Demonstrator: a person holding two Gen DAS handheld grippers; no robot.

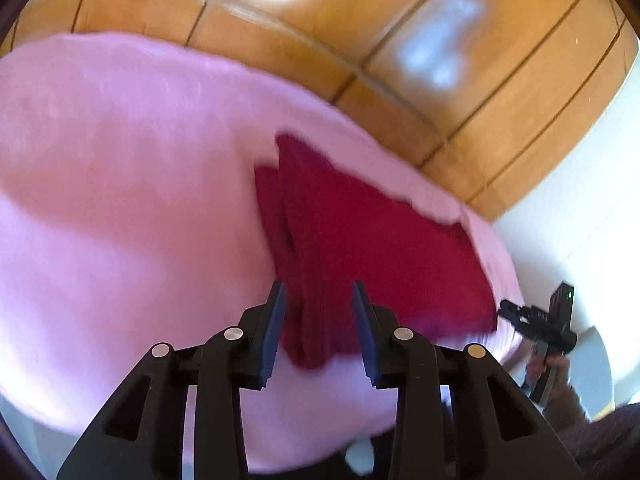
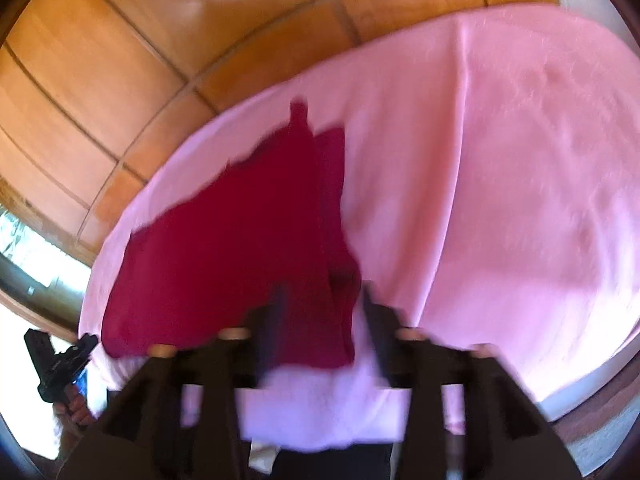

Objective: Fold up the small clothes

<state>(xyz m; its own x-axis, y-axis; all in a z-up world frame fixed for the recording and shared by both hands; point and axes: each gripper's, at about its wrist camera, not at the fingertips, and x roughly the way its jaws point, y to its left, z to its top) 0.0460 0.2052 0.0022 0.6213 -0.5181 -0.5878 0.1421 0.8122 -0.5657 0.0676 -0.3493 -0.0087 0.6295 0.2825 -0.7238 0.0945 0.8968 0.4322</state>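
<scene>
A dark red garment (image 1: 360,240) lies partly folded on a pink cloth (image 1: 120,200) that covers the table. My left gripper (image 1: 320,304) is open, its jaws wide apart, just above the garment's near left edge. In the right wrist view the same red garment (image 2: 240,248) lies on the pink cloth (image 2: 500,200). My right gripper (image 2: 324,308) is open above the garment's near right corner, blurred by motion. The right gripper also shows in the left wrist view (image 1: 536,320), and the left gripper shows in the right wrist view (image 2: 60,364).
Orange floor tiles (image 1: 440,60) lie beyond the table's far edge. A white wall (image 1: 580,220) stands at the right in the left wrist view. A bright window or doorway (image 2: 28,248) is at the left in the right wrist view.
</scene>
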